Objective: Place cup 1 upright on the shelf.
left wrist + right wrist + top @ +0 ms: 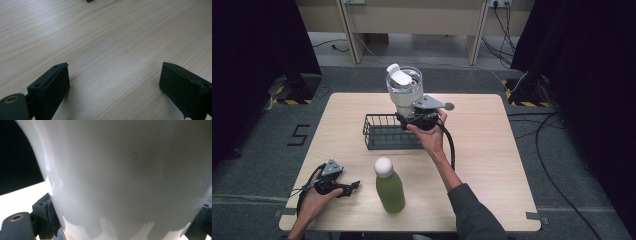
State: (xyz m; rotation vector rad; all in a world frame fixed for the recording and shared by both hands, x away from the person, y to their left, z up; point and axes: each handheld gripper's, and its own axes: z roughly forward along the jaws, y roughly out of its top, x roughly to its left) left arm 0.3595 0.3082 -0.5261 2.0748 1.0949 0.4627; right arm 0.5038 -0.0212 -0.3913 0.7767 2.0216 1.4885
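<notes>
high view: the right gripper [412, 119] clamps the lower body of a white tumbler [404, 89] (clear lid, white flap on top), which stands upright above the far right end of a dark wire basket [384, 132]. in the right gripper view the tumbler's white wall [125, 175] sits between both jaws. the left gripper [349, 187] rests low over the wooden surface [492, 150], jaws spread wide with nothing between them. a green bottle [389, 186] stands just to its right.

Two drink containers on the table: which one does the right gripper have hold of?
The white tumbler with the clear lid, held over the wire basket. The green bottle stands free.
</notes>
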